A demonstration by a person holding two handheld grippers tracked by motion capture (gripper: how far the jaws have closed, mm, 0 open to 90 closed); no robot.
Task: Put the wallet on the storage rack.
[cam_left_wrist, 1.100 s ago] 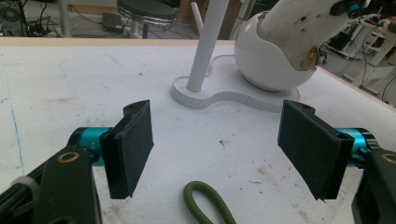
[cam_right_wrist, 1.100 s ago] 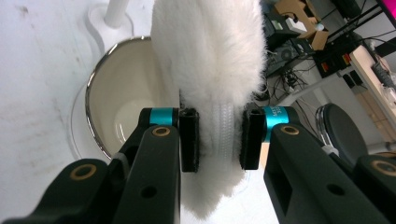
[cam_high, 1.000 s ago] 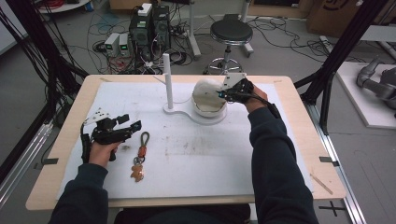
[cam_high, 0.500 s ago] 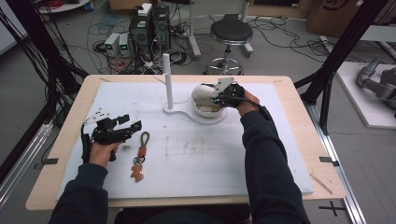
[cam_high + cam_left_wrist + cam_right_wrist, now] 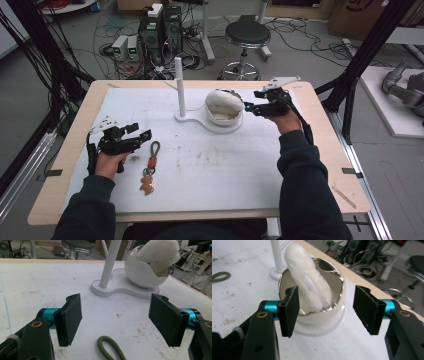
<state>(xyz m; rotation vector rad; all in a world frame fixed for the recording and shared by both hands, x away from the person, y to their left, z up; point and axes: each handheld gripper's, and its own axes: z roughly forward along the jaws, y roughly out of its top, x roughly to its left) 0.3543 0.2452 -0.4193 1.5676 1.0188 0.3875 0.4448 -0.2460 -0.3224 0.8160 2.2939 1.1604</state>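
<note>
The right tongs (image 5: 325, 312) stand wide apart, just before the round white glossy bowl (image 5: 322, 315) holding a fluffy white pad (image 5: 308, 282). The left tongs (image 5: 116, 317) are wide too, above a green cord loop (image 5: 110, 348).

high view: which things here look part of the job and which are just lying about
In play, probably:
white egg-shaped bowl on its white stand
fluffy white pad standing in the bowl
right gripper, open, beside the bowl
white upright post on the stand

Lying about, for now:
olive cord keychain with brown charm
left gripper, open, above the cord loop
</note>
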